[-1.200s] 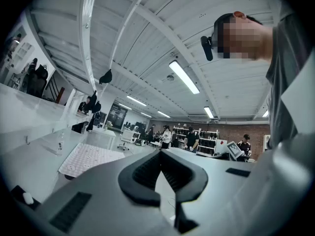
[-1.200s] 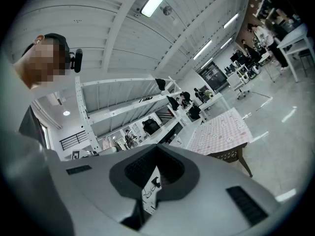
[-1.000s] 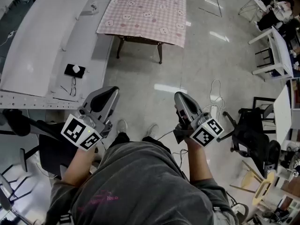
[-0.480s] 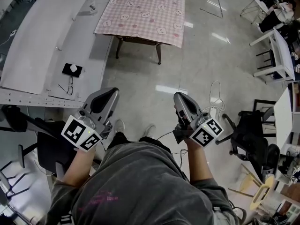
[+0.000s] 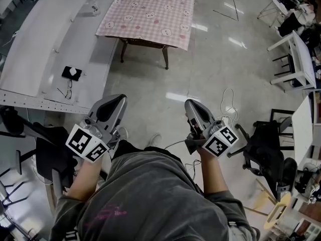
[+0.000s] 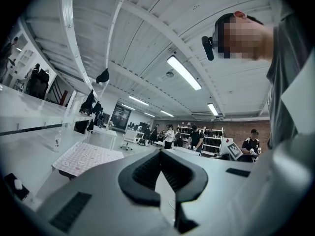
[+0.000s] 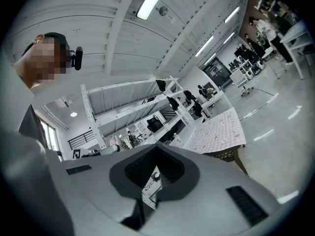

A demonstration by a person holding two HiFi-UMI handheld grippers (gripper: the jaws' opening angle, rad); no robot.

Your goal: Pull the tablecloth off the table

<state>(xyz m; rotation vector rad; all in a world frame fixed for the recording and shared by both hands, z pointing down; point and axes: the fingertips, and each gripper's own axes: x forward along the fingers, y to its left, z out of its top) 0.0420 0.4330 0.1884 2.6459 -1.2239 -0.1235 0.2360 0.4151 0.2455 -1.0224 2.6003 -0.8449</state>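
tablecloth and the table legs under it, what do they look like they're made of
Tablecloth: likely thin fabric, possibly wipe-clean vinyl. It has a pink check print, looks matte, and its edge hangs limp over the table's side.
Table legs: probably dark stained wood, judging by their curved, tapering shape. They are too small to show any grain.

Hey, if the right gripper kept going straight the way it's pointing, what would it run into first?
Nothing close. The right gripper, shut and empty, has only open air above the floor ahead. Farther on, its line probably reaches the near edge of the tablecloth, though depth is unclear.
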